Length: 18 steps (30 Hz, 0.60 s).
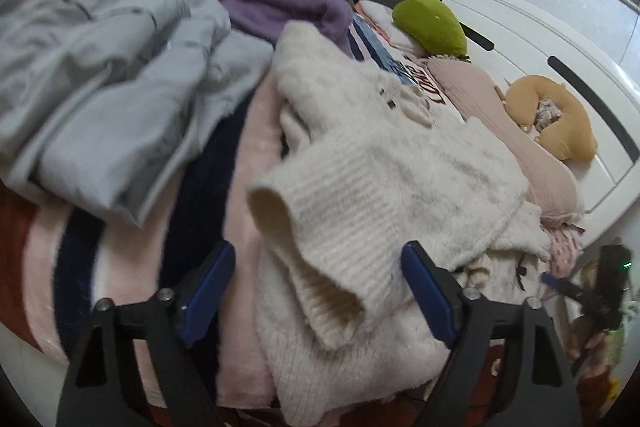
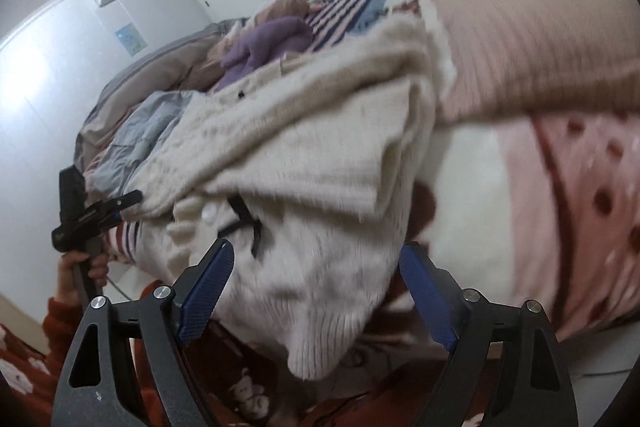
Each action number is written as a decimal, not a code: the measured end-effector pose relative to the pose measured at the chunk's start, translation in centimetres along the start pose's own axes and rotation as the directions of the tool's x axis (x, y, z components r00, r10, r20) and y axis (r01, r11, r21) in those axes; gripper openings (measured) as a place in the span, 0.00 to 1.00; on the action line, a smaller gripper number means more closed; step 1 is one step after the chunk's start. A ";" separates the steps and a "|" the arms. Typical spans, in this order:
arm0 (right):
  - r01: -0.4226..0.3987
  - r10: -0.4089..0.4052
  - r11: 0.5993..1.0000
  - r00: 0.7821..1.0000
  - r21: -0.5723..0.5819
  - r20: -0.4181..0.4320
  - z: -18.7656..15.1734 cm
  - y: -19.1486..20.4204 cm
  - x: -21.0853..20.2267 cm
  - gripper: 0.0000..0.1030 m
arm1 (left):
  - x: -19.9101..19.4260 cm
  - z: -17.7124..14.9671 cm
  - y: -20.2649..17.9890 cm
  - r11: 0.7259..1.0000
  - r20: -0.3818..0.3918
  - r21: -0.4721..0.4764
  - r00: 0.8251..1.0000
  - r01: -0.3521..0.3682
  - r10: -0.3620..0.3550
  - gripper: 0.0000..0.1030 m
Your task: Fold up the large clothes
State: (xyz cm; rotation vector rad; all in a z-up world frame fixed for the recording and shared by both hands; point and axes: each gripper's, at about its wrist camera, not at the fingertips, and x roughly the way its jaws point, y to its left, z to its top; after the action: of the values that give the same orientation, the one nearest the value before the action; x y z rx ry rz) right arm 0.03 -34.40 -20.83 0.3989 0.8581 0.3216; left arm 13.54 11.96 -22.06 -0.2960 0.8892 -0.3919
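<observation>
On bed: rumpled cream sweater (image 1: 360, 163).

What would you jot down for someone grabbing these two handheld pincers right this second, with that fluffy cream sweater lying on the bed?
Left gripper: open, holding nothing, with a ribbed cuff of the fuzzy cream knit sweater lying between its fingers.
Right gripper: open, empty, the sweater's ribbed hem between its fingers.
The sweater lies rumpled on the bed, beside the crumpled pale grey garment and the purple fleece.
Done: no tidy fold visible yet.
Left: probably grip the sweater, spread it flat, fold it, then tackle the rest of the pile.
</observation>
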 end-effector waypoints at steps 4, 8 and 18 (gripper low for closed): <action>-0.063 0.065 0.997 0.997 0.037 -0.033 -1.6 -0.6 1.4 0.80 | 1.0 -0.9 0.2 0.997 -0.043 -0.029 0.997 0.067 -0.068 0.74; -0.041 0.042 0.999 0.998 0.011 -0.047 -2.0 0.0 1.6 0.72 | 1.2 -1.1 -0.3 0.999 -0.044 -0.010 0.998 0.038 -0.038 0.74; -0.096 0.097 0.995 0.994 0.030 -0.042 -3.5 -0.6 1.4 0.56 | 1.6 -1.2 0.1 0.995 -0.053 -0.039 0.994 0.094 -0.096 0.75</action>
State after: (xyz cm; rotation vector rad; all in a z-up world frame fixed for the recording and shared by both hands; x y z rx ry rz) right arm -1.79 -33.60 -24.05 0.4614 0.8885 0.4093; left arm 13.46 11.24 -23.91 -0.3633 0.9390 -0.4745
